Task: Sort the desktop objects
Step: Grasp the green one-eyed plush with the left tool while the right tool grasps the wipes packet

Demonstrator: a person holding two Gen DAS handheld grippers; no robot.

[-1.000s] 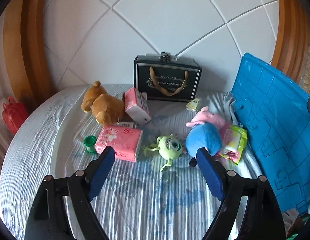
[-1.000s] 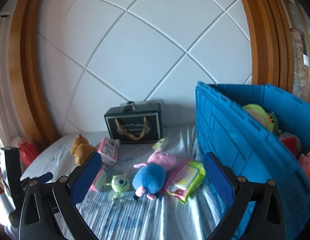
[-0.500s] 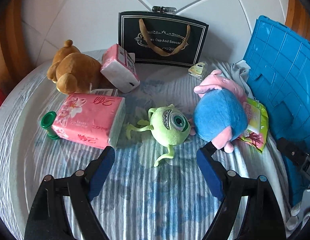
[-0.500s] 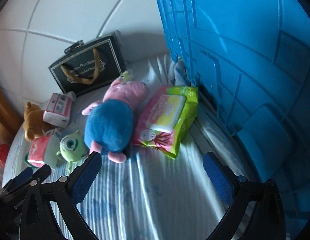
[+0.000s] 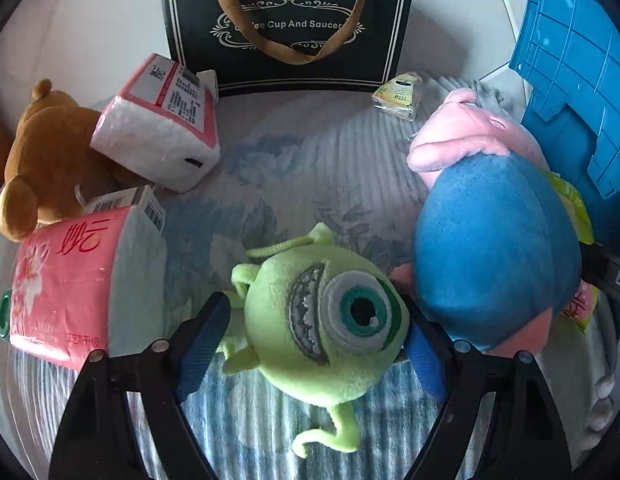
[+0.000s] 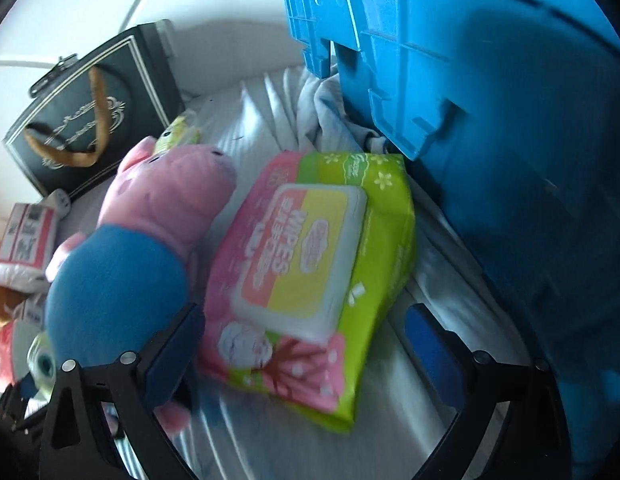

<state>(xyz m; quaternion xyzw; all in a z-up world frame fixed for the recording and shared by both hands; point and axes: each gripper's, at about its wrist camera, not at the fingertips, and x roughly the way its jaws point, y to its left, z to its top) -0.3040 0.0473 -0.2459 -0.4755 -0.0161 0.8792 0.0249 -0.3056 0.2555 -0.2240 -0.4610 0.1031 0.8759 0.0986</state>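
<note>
- The left gripper (image 5: 315, 334) sits low over the striped bedsheet (image 5: 270, 420) with its fingers spread, the green one-eyed plush (image 5: 325, 320) lying between them; the blue pads (image 5: 202, 340) flank the toy, though I cannot tell whether they touch it
- Just right of that toy lies the pink-and-blue pig plush (image 5: 493, 248), its blue body nearly against the green one
- To the left rests a pink tissue pack (image 5: 70, 280), a second tissue pack (image 5: 158, 124) tilted behind it, leaning on a brown teddy bear (image 5: 42, 160)
- At the back stands a black gift bag (image 5: 290, 24) with a brown handle (the print reads "Cup And Saucer"), and a small green packet (image 5: 395, 96) lies at its foot
- The right gripper (image 6: 306, 344) is also spread wide, its fingers either side of the near end of the wipes pack (image 6: 310, 256), which lies flat on the sheet between the pig plush (image 6: 150, 240) and the blue crate (image 6: 489, 120)
- The wipes pack is close beside the crate's wall, with crumpled grey cloth (image 6: 329, 112) bunched at the crate's far corner
</note>
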